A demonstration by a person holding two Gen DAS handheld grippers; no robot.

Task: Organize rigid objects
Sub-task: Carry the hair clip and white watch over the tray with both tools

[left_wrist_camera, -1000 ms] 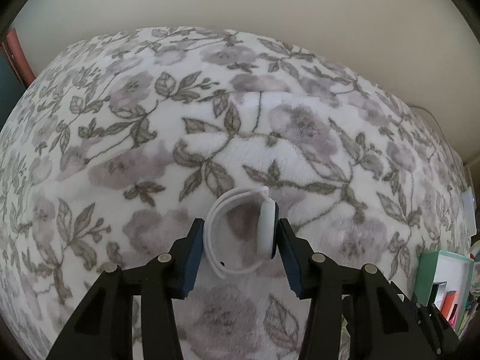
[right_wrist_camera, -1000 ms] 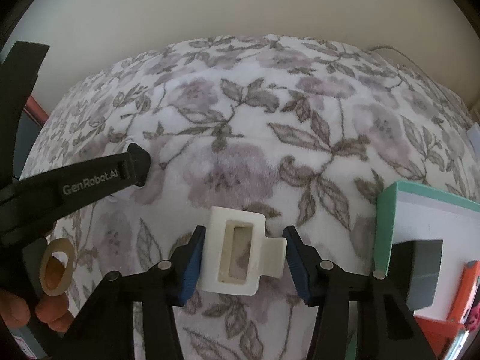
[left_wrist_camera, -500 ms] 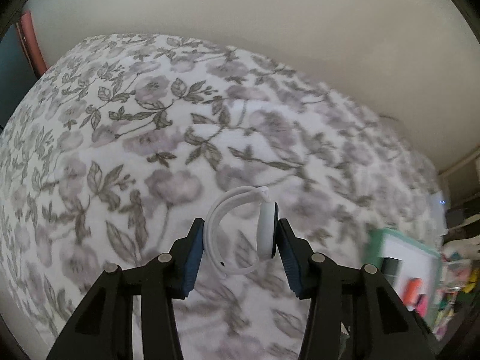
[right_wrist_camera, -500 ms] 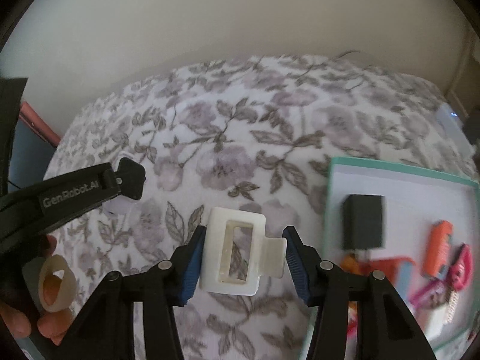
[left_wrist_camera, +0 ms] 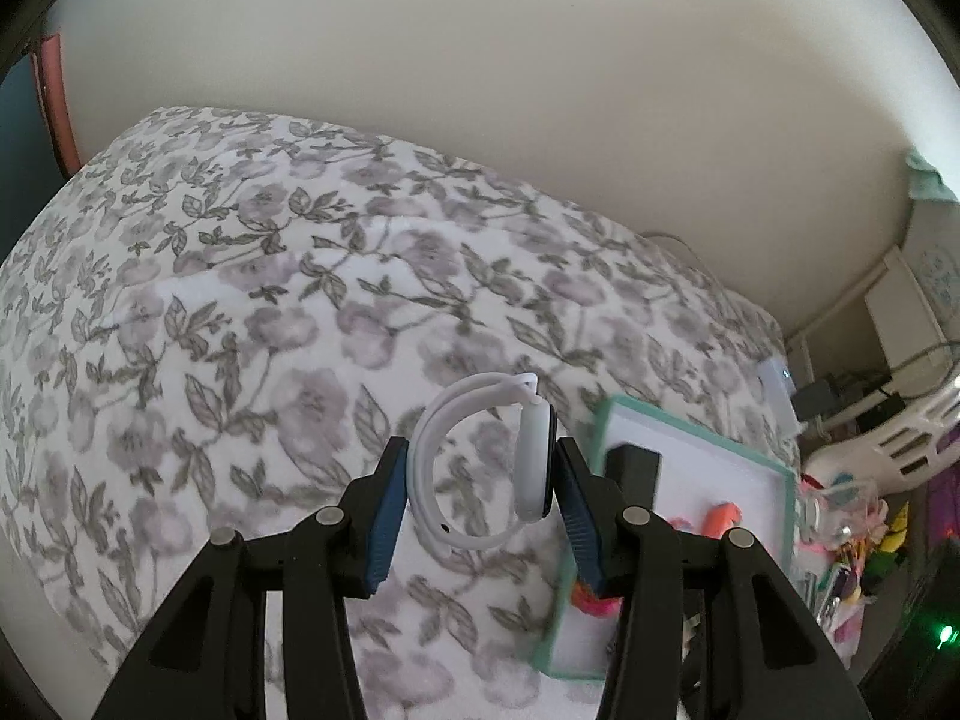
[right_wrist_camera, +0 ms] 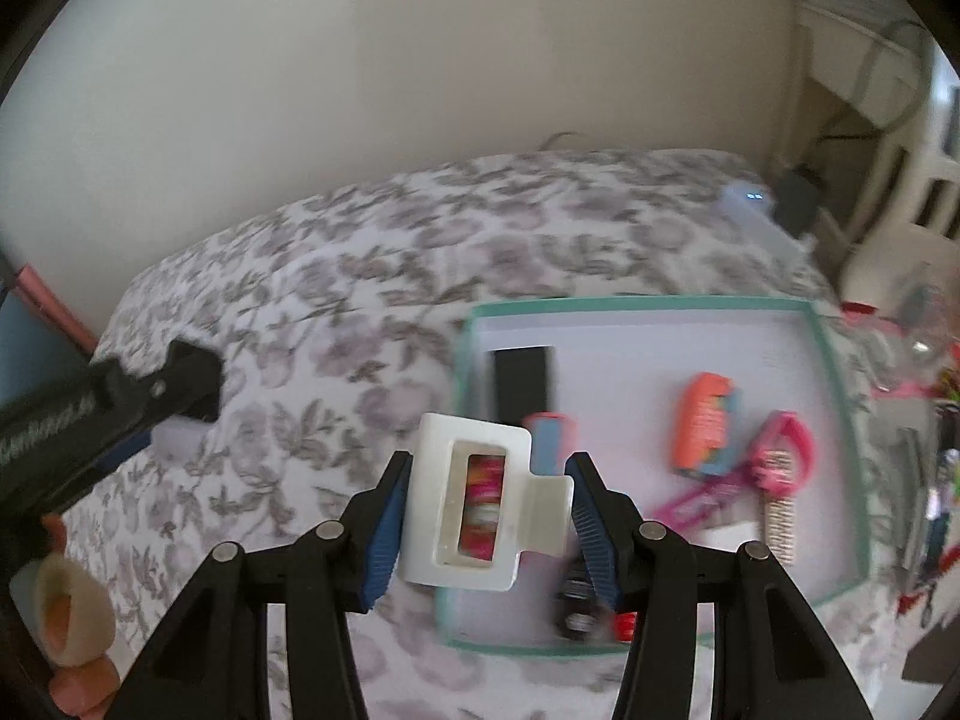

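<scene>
Left wrist view: left hand-held gripper (left_wrist_camera: 480, 489) clamps a white smartwatch (left_wrist_camera: 487, 468), pads on case and strap loop, above the floral bed (left_wrist_camera: 252, 324); teal-rimmed tray (left_wrist_camera: 606, 420) at 3 o'clock. Watch looks light; strap flexes, face likely scratchable.

Right wrist view: right hand-held gripper (right_wrist_camera: 487, 501) holds a white plastic clip (right_wrist_camera: 480, 501) by its sides over the tray's 9 o'clock rim. Probably stiff, light, slippery.

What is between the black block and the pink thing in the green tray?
An orange and blue case lies between the black block and pink thing, in the right wrist view.
</scene>
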